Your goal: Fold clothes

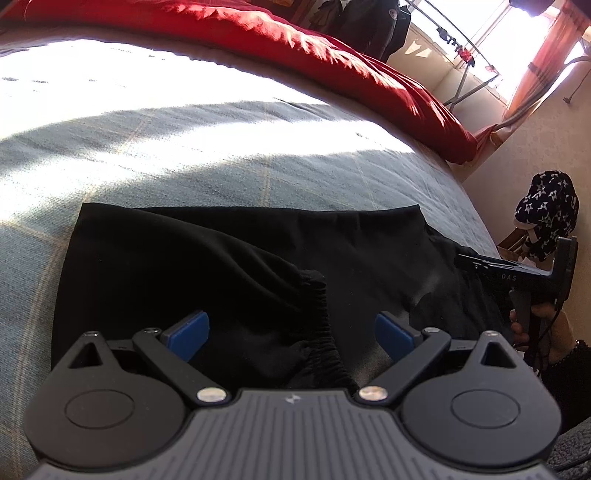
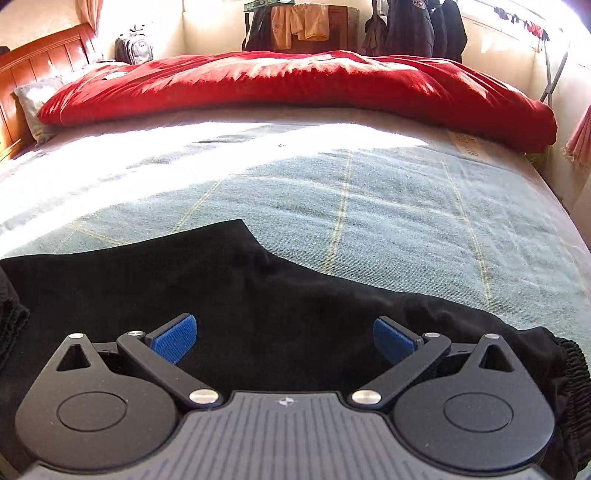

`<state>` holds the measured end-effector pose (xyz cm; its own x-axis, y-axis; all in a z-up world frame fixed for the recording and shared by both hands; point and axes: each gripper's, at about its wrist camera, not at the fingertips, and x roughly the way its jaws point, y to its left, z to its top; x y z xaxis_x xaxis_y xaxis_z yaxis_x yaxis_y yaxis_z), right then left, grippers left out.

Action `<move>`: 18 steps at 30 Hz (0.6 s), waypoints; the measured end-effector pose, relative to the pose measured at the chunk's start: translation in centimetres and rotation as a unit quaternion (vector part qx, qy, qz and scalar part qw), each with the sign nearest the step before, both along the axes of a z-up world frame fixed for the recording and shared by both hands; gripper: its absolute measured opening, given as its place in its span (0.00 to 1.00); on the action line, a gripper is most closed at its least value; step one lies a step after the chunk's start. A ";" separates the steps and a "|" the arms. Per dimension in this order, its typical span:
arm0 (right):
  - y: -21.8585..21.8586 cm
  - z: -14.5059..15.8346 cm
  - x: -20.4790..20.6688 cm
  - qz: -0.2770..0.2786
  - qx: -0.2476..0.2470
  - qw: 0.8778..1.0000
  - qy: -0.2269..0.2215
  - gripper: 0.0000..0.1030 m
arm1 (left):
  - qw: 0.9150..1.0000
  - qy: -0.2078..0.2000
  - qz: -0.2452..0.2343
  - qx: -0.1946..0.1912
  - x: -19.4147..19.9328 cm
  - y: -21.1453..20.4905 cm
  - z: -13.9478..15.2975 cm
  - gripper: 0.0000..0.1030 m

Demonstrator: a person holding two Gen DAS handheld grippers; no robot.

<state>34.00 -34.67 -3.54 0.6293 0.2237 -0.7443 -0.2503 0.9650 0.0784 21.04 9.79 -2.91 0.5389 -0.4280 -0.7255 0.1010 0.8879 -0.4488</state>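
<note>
A black garment with elastic cuffs [image 1: 221,266] lies partly folded on the blue-grey bedspread [image 1: 184,147], near the bed's front edge. An elastic band [image 1: 317,306] runs down its middle in the left wrist view. My left gripper [image 1: 291,334] is open and empty, just above the garment. The right gripper's body [image 1: 517,273] shows at the right of that view, held in a hand. In the right wrist view the same garment [image 2: 258,306] lies under my right gripper [image 2: 284,339], which is open and empty. An elastic cuff [image 2: 576,373] shows at the right edge.
A red duvet [image 2: 295,85] is bunched along the far side of the bed [image 2: 369,203]. A wooden headboard [image 2: 37,62] stands at the left. Clothes hang on racks [image 2: 406,29] behind. A star-patterned cloth [image 1: 546,210] sits on a chair right of the bed.
</note>
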 end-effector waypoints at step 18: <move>0.5 -2.0 3.6 -0.002 0.019 0.999 0.042 1.00 | 0.998 -0.001 0.050 0.029 -0.8 2.4 -0.2 0.93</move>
<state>37.60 -34.17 -5.58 0.5656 0.2495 -0.7861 -0.2371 0.9621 0.1348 20.25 12.23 -3.15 0.5786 -0.3290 -0.7463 0.0106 0.9180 -0.3965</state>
